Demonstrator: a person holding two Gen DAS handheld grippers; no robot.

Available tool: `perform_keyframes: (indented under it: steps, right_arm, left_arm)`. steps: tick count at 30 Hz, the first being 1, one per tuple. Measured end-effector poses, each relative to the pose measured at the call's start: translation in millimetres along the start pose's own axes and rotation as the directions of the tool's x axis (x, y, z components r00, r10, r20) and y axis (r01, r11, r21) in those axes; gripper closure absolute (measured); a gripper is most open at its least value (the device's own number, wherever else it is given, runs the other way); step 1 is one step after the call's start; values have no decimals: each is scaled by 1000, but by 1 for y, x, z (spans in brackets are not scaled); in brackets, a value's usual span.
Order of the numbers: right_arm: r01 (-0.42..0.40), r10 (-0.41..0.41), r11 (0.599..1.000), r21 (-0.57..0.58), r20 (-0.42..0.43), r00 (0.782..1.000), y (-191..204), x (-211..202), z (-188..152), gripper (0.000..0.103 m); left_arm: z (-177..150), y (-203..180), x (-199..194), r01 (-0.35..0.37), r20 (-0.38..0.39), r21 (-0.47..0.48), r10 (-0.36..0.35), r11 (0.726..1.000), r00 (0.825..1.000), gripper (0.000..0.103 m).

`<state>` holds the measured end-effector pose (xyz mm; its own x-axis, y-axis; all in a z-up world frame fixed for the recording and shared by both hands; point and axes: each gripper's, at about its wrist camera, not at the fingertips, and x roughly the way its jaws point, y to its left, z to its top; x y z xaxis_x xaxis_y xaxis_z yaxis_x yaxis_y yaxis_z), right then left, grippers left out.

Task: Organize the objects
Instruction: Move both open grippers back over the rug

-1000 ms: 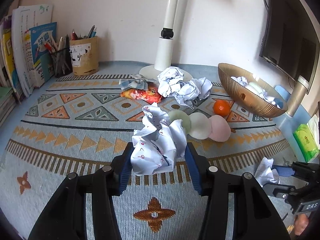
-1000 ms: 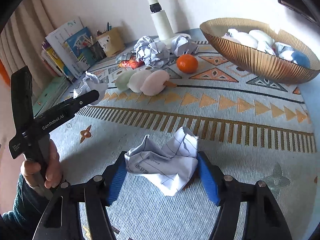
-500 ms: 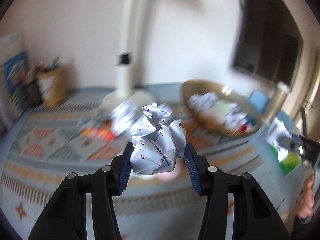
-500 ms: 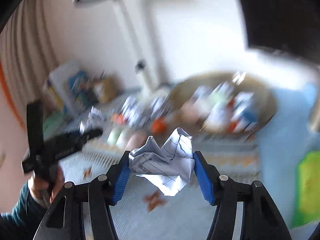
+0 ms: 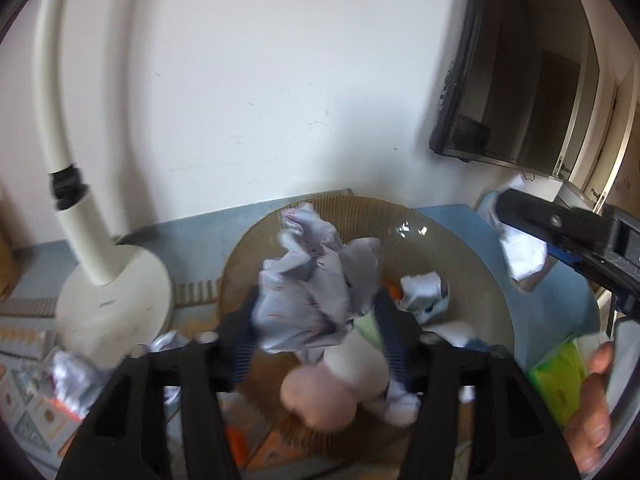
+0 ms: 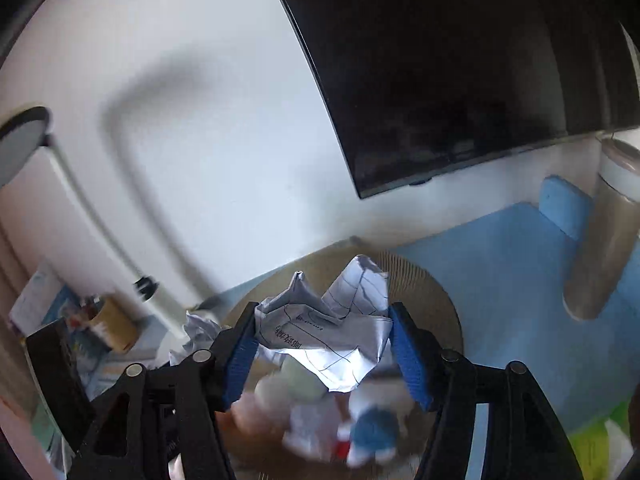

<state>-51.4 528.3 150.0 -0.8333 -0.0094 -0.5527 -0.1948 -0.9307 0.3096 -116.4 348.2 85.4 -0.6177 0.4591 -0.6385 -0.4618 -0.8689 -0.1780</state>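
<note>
My left gripper [image 5: 316, 336] is shut on a crumpled paper ball with red marks [image 5: 316, 280] and holds it over the ribbed golden bowl [image 5: 472, 256]. The bowl holds paper balls, pale round pieces and a blue thing. My right gripper [image 6: 324, 352] is shut on a crumpled lined paper [image 6: 332, 332] and holds it above the same bowl [image 6: 432, 288]. The right gripper also shows at the right of the left wrist view [image 5: 568, 236], with its paper [image 5: 520, 252] beside the bowl's far rim.
A white lamp base and stem [image 5: 108, 296] stand left of the bowl, with crumpled papers [image 5: 76, 372] on the patterned mat. A dark monitor [image 6: 440, 60] hangs above. A green tissue pack [image 5: 564, 380] lies at the right. A pen holder [image 6: 116, 324] stands at the far left.
Both grippers have lifted their papers off the mat and swung over to the golden bowl. Each still holds its paper.
</note>
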Motion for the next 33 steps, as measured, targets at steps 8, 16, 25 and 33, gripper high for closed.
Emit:
perform_keyframes:
  steps: [8,16,25,33]
  right_arm:
    - [-14,13,999,-30,-18,1000,2,-5,-3,29]
    - [-148,141,985,-87,-89,986,31,-65,-82,19]
    - [-227,187,957,-181,-211,959,86,-51,-181,18]
    - [-219,168,953,-211,-233,958,92,-19,-213,17]
  left_arm:
    - [-5,28,-45,3,58,-54,0,999,998,16]
    - [-69,78,-161,-219,138,-129,236,967,962,16]
    - [-180,175,-206,-514,17,-256,536,819,844,2]
    - [-203,193,-183,-510,-50,-252,516,822,855,2]
